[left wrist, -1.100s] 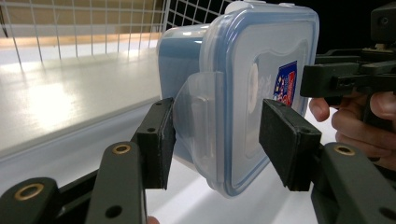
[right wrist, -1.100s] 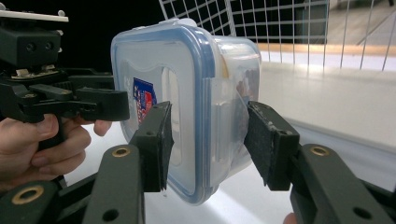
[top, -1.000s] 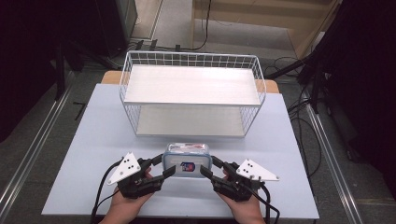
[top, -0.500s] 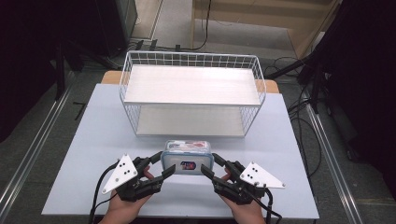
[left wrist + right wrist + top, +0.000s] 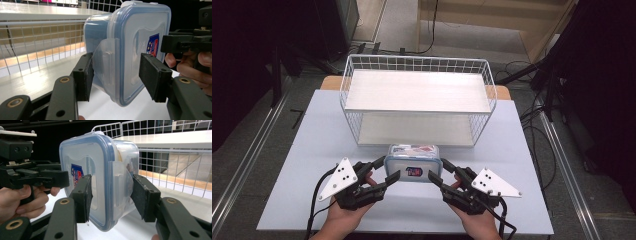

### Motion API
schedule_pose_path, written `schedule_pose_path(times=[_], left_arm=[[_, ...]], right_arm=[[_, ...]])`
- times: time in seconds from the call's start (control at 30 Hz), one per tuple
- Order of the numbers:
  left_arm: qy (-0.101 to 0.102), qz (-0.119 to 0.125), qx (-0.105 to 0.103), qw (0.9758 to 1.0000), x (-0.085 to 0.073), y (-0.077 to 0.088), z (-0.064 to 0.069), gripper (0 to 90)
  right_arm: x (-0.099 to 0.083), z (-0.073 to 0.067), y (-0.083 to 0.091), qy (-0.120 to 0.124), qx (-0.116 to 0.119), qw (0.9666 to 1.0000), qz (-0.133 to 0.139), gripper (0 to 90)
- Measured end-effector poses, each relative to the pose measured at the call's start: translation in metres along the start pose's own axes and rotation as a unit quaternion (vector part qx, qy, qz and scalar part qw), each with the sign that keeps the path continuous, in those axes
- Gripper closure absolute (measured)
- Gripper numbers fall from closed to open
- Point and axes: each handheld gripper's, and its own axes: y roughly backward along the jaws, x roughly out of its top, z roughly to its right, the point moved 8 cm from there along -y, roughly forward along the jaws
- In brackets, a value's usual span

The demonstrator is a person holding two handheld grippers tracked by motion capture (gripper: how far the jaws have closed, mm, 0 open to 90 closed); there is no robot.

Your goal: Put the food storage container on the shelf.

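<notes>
A clear plastic food container (image 5: pixel 412 162) with a blue-rimmed lid and a red and blue sticker hangs just above the table's front, tipped with its lid toward the person. My left gripper (image 5: pixel 387 169) is shut on its left end. In the left gripper view the container (image 5: pixel 130 37) sits between the pads (image 5: pixel 83 75), which press on the side clasp and the lid. My right gripper (image 5: pixel 438 170) is shut on the right end. In the right gripper view the container (image 5: pixel 100 157) has its clasp flap clamped between that gripper's pads (image 5: pixel 142 197).
A white wire basket rack (image 5: pixel 346 85) with a white shelf board stands just behind the container, across the middle of the pale table (image 5: pixel 312 150). Cables trail from both grippers toward the front edge. Metal rails and floor cables run along both sides of the table.
Both grippers have risen a little together, with the container lifted between them. The grip on each end is unchanged.
</notes>
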Motion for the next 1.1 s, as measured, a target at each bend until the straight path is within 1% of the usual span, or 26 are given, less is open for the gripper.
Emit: schedule_pose_path(times=[0.17, 0.3, 0.47, 0.7, 0.77, 0.93, 1.0, 1.1], left_arm=[[-0.002, 0.007, -0.001, 1.0, 0.013, -0.003, -0.006, 46.6], [0.006, 0.014, -0.004, 0.9999, 0.021, -0.007, -0.013, 46.7], [0.008, 0.019, -0.004, 0.9998, 0.03, -0.012, -0.02, 46.7], [0.005, 0.018, -0.003, 0.9998, 0.045, -0.021, -0.03, 46.6], [0.005, 0.02, -0.004, 0.9998, 0.05, -0.023, -0.032, 46.6], [-0.001, 0.026, -0.004, 0.9997, 0.068, -0.028, -0.039, 46.6], [-0.003, 0.025, -0.007, 0.9997, 0.074, -0.03, -0.043, 46.5], [-0.003, 0.026, -0.009, 0.9996, 0.083, -0.034, -0.047, 46.5]], right_arm=[[0.014, 0.004, -0.004, 0.003, 0.0, 1.0, 0.005, 52.8], [0.024, 0.007, -0.009, 0.008, -0.002, 0.9999, 0.007, 52.8], [0.034, 0.014, -0.016, 0.005, -0.003, 1.0, 0.008, 52.8], [0.047, 0.023, -0.024, 0.004, -0.006, 0.9999, 0.01, 52.8], [0.051, 0.026, -0.026, 0.0, -0.007, 0.9999, 0.012, 52.8], [0.067, 0.032, -0.031, 0.001, -0.006, 0.9998, 0.018, 52.8], [0.074, 0.034, -0.034, 0.003, -0.007, 0.9998, 0.021, 52.8], [0.083, 0.038, -0.037, 0.006, -0.01, 0.9997, 0.022, 52.8]])
